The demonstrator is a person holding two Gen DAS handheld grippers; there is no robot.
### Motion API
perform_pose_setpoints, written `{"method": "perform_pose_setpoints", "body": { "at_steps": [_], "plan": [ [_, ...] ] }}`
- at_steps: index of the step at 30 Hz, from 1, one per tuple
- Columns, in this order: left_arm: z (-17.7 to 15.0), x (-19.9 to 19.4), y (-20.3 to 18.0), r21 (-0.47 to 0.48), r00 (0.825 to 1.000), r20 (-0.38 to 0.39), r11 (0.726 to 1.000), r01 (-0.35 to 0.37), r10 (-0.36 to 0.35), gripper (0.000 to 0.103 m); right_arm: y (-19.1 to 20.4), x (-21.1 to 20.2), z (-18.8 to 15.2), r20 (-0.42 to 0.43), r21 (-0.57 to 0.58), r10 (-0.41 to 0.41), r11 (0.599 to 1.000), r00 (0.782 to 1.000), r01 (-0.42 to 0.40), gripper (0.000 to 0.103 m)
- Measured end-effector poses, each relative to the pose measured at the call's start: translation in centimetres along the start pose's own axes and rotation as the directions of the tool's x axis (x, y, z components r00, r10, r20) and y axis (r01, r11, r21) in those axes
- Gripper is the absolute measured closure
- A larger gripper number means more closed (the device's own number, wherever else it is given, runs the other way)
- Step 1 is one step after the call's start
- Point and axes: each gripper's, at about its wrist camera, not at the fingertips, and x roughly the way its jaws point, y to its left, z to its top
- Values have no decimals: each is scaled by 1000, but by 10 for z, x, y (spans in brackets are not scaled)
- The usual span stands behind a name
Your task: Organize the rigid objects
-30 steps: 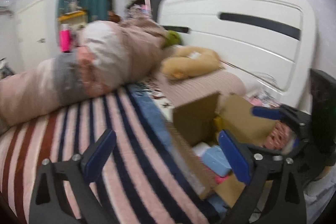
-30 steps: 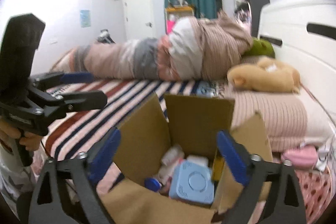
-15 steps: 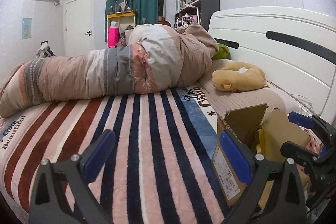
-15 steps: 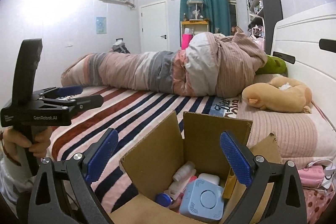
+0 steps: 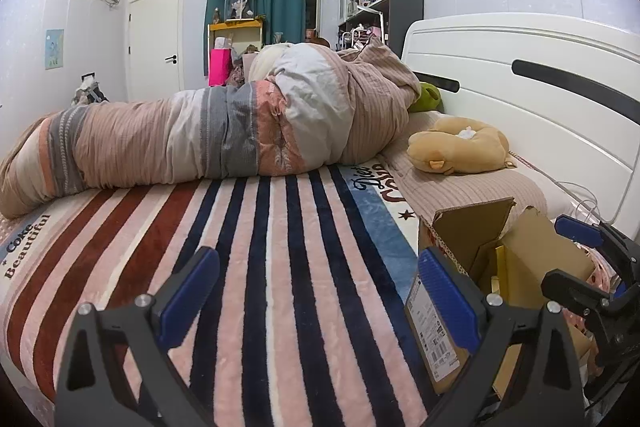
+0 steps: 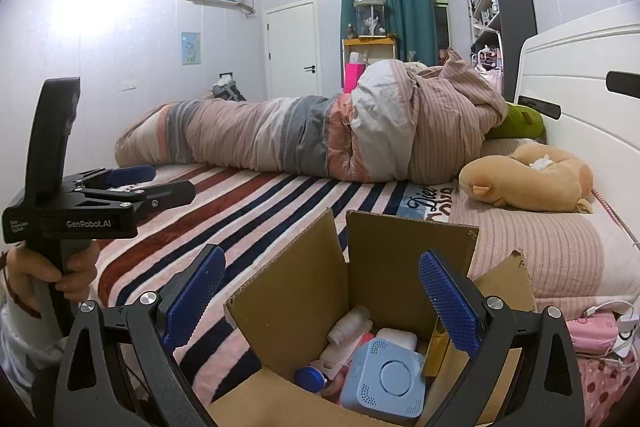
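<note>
striped bed (image 5: 288, 267) bears cardboard box (image 6: 304, 291) under released right gripper (image 6: 320, 299), beside released left gripper (image 5: 320, 287).

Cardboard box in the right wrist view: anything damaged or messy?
The cardboard box has a ragged, torn right flap. Inside, the things lie in a loose heap: a blue square device, a white bottle on its side, a blue cap. Nothing has spilled onto the bed.

The bed (image 5: 280, 267), under a striped blanket (image 6: 256, 203), carried a rolled quilt (image 5: 224, 135) along its far edge, a tan plush toy (image 6: 528, 183) on the pillow (image 6: 532, 247) by the headboard (image 5: 520, 87), and an open cardboard box (image 6: 320, 291) near the front edge.
</note>
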Motion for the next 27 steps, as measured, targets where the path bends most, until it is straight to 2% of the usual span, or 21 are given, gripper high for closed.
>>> {"method": "perform_pose_setpoints", "body": {
  "at_steps": [27],
  "plan": [
    [-2, -1, 1, 0, 1000, 4, 1000, -7, 7, 4, 2, 1, 0, -1, 4, -2, 1000, 1000, 2, 5]
  ]
}}
